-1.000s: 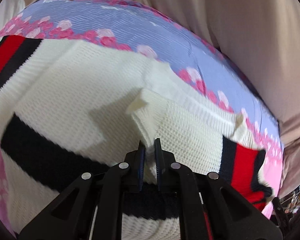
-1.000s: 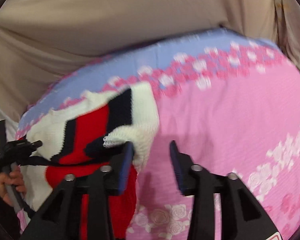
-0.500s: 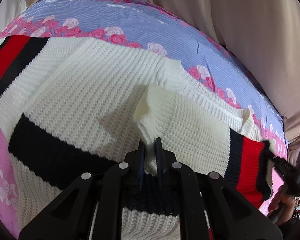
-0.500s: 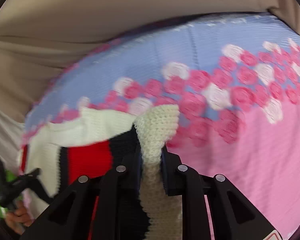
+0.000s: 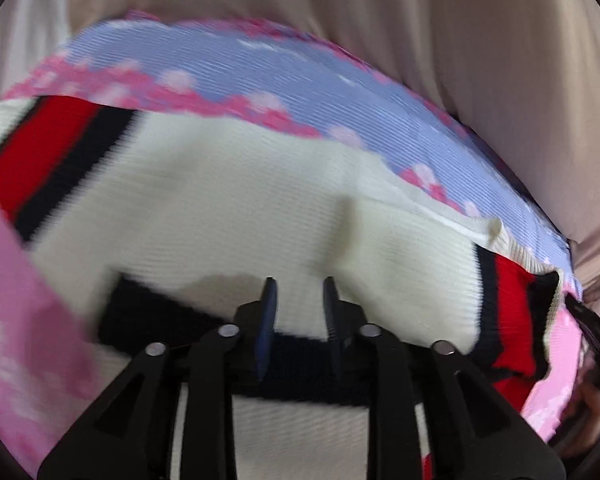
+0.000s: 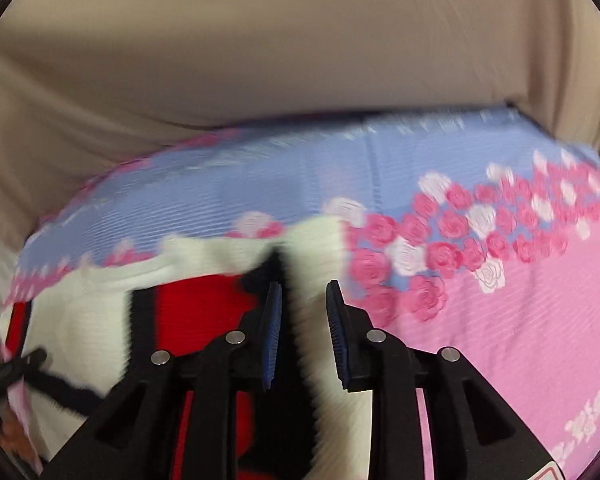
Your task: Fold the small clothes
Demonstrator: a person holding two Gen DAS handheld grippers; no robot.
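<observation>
A small cream knit sweater (image 5: 228,208) with black and red stripes lies spread on a pink and blue floral sheet (image 5: 284,84). My left gripper (image 5: 298,292) hangs just above the sweater's middle, jaws slightly apart, holding nothing. In the right wrist view the sweater's cream sleeve cuff (image 6: 314,248) lies between and under the jaws of my right gripper (image 6: 303,294), which stand apart and do not pinch it. The red and black sleeve band (image 6: 204,304) lies to its left. Both views are blurred.
Beige cloth (image 6: 260,60) rises behind the sheet on all sides. The pink sheet area with rose print (image 6: 500,320) stretches to the right of the sweater. The other gripper and the hand holding it show at the left edge (image 6: 8,372).
Both grippers were shut on sweater fabric half a second ago and have opened and let go. The raised fold in the sweater's middle has dropped flat. Both cameras are moving.
</observation>
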